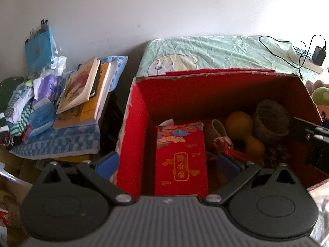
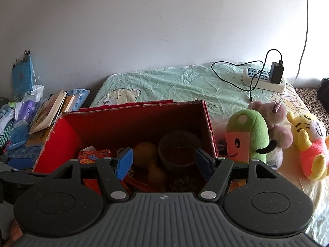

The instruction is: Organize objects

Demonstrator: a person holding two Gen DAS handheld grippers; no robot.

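Red box sat on the bed, part-filled. Both grippers, left and right, hovered with fingers released. Next move likely: fetch the 3 plush toys at right.

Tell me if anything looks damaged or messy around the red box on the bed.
The red cardboard box has a ragged, torn top rim, with pale cardboard showing along its left and back edges. To its left, the stacked books sit askew beside a jumble of socks and wrappers. Nothing looks spilled.
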